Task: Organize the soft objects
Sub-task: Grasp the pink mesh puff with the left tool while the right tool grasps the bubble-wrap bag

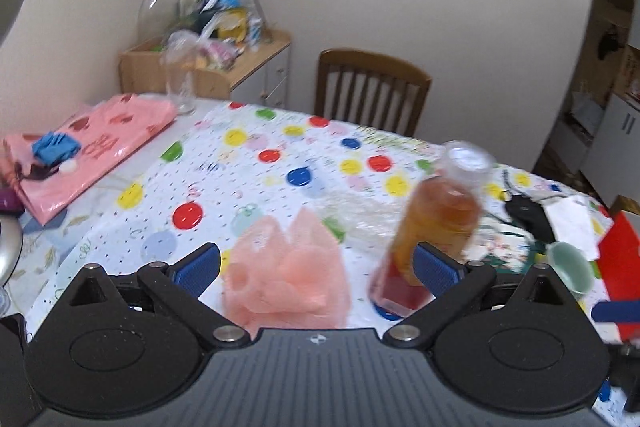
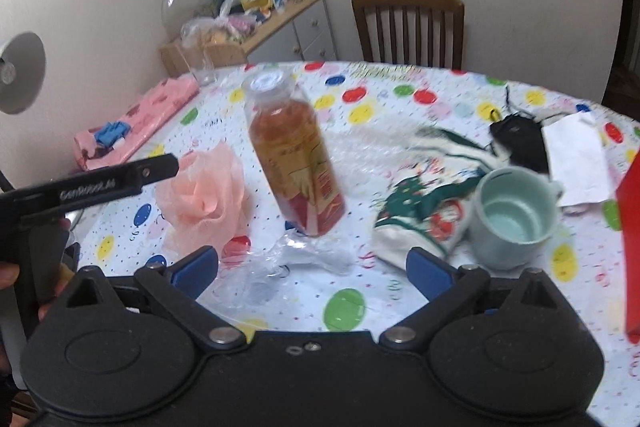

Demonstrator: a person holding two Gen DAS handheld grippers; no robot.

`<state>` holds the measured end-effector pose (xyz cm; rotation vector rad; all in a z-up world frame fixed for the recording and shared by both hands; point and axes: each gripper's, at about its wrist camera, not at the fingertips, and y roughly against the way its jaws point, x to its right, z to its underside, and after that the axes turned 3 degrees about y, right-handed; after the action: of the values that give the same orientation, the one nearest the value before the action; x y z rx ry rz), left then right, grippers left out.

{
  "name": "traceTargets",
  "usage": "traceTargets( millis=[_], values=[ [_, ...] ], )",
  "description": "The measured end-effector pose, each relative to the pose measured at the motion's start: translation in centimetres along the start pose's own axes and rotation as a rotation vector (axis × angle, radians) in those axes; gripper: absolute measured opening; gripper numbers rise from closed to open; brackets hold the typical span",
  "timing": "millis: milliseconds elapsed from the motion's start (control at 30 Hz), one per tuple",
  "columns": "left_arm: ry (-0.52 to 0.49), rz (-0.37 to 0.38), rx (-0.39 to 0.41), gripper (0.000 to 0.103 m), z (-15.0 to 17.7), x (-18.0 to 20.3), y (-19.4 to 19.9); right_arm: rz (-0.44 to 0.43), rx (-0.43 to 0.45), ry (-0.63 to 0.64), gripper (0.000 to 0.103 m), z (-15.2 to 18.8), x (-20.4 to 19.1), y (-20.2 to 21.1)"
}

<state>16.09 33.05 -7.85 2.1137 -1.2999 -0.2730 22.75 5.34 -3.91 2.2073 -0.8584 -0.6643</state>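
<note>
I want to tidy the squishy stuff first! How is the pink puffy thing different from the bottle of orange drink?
The pink puffy thing is a ruffled mesh bundle slumped low on the table, while the bottle stands tall on its base. The puff is pale pink all over; the bottle is clear plastic showing amber drink, with a printed label. The puff looks soft and shapeless; the bottle looks smooth and stiff. Both sit side by side on the spotted tablecloth, untouched.

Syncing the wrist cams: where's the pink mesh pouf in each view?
Left wrist: pouf bottom centre, between the open left jaws, left of the bottle.
Right wrist: pouf centre-left, left of the bottle, under the other gripper's finger.
Shared landmark: chair behind the table.
</note>
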Motion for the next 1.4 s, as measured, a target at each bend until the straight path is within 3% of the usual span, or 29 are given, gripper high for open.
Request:
traceTargets(
  millis=[233, 567, 1067, 1233, 1400],
  values=[
    [0.037, -0.047, -0.067, 0.103, 0.0, -1.5, -4.5, 0.022, -0.074, -0.020, 0.097, 0.1, -2.3, -5.2],
    [0.062, -0.057, -0.140, 0.103, -0.2, -2.0, -9.1, 0.115, -0.132, -0.185, 0.089, -0.7, -1.8, -10.5],
    [0.002, -0.079, -0.206, 0.102, 2.2, -2.4, -12.8, 0.124, -0.227, -0.262, 0.078, -0.4, -1.3, -14.8],
    [0.010, -0.064, -0.233, 0.088, 2.9, -2.3, -13.1, 0.116, -0.225, -0.248, 0.070, -0.2, -1.4, -14.6],
    [0.018, -0.066, -0.229, 0.067, 3.0, -2.4, -12.5, 0.124, -0.212, -0.236, 0.064, -0.1, -1.5, -14.2]
  ],
)
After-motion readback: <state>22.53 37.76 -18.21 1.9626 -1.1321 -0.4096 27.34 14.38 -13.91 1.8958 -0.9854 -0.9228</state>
